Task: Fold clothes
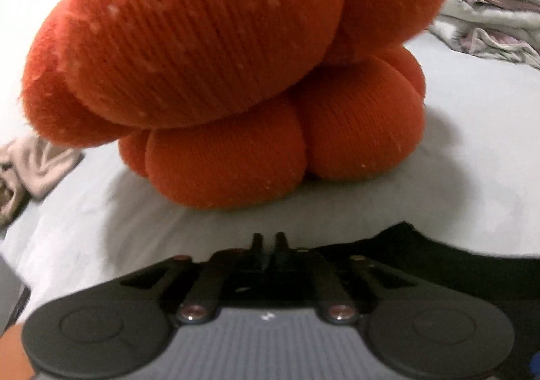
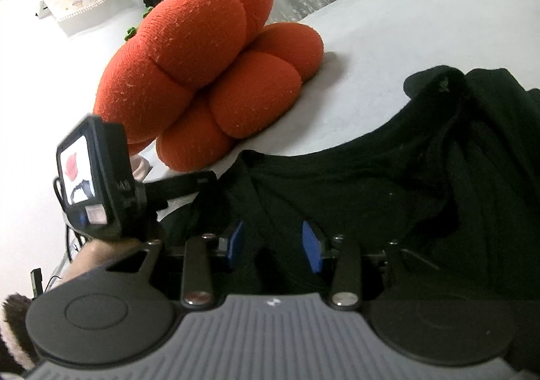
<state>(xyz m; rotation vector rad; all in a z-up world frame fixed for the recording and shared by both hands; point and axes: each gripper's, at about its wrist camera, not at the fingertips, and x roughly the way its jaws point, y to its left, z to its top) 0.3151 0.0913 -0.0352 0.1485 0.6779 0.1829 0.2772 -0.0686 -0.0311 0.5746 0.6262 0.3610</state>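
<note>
- The black garment lies spread on the white bed sheet, just in front of the orange pumpkin-shaped cushion, its nearest edge close to the cushion's base
- The right gripper sits low over the garment's near part, with dark cloth between its 2 blue pads; whether the pads press on it cannot be told, since a gap shows between them
- The left gripper is just beside the cushion on the garment's left edge, its 2 black fingers close together with a narrow gap; nothing is visibly held between them
- In the left wrist view the garment shows only as a dark edge at the right of the gripper, below the cushion
- A small screen unit on the left gripper stands left of the cushion's base in the right wrist view, with a hand under it
- A crumpled pale bundle of cloth lies on the bed far to the right of the cushion
- A beige cloth lies to the cushion's left
</note>
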